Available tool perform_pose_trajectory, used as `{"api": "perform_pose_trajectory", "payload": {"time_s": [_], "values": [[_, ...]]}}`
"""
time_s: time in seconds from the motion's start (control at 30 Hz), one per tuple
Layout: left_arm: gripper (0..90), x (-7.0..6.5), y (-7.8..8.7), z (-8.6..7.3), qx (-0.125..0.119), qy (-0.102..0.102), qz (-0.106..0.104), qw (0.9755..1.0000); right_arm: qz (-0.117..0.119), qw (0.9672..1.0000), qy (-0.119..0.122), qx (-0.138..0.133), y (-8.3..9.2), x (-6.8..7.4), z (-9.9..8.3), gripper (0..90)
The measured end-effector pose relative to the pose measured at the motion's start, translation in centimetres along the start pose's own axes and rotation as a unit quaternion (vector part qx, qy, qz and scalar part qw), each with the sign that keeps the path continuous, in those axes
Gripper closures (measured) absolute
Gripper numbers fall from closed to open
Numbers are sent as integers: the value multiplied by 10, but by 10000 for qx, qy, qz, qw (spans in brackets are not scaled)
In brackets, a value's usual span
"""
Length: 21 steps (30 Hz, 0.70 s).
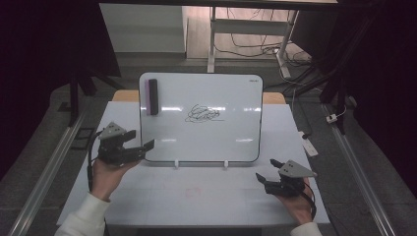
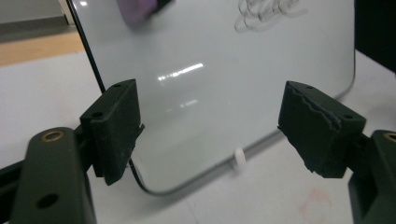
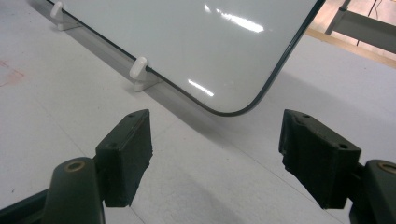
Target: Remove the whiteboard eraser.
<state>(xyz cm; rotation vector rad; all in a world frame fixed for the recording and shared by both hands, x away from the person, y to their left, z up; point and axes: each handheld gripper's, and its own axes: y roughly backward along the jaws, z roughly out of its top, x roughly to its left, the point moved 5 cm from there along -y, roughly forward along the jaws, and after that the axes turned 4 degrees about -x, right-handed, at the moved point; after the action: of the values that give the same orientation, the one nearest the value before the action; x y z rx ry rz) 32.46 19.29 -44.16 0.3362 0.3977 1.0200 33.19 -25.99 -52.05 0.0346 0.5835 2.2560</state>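
White tabletop (image 1: 206, 196) bears upright whiteboard (image 1: 206, 137); grey floor, cables behind.

High view: a fixed camera above the person's side of the table (image 1: 206, 196) looks forward and down, taking in the whole upright whiteboard (image 1: 200, 118), both hands, and the floor and desk legs beyond. Left gripper view: the camera rides on the left gripper (image 1: 140, 140) and looks along its jaws, close to the whiteboard's (image 2: 224, 84) lower left corner and one white foot (image 2: 238, 158). Right gripper view: the camera on the right gripper (image 1: 268, 169) looks from low over the table (image 3: 56, 116) at the board's (image 3: 187, 42) lower right corner and two feet (image 3: 137, 70); all three views share the board's lower edge.
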Motion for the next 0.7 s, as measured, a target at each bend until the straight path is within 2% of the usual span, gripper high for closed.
{"api": "perform_pose_trajectory", "payload": {"time_s": [0.07,0.1,0.2,0.23,0.37,0.47,0.53,0.6,0.7], "values": [[228,5,-6,16,-89,24,128,9999,-8,10000,4,4,0,0,0,250],[231,5,-6,16,-89,24,128,9999,-8,10000,4,4,0,0,0,250],[242,12,-16,37,-182,54,279,9994,-16,10000,11,7,0,0,0,250],[245,12,-16,37,-182,54,279,9994,-16,10000,11,7,0,0,0,250],[269,20,-28,53,-222,150,430,9987,-27,10000,1,41,-1,0,-1,250],[326,27,-39,64,-243,228,497,9982,-35,10000,-9,41,-1,0,-2,250],[335,28,-41,66,-253,263,505,9981,-35,10000,-12,45,-1,0,-2,250],[385,32,-48,70,-249,338,588,9974,-41,10000,-15,61,-1,-1,-3,250],[408,33,-52,72,-257,413,556,9973,-47,10000,-12,57,-1,-1,-3,250]]}}
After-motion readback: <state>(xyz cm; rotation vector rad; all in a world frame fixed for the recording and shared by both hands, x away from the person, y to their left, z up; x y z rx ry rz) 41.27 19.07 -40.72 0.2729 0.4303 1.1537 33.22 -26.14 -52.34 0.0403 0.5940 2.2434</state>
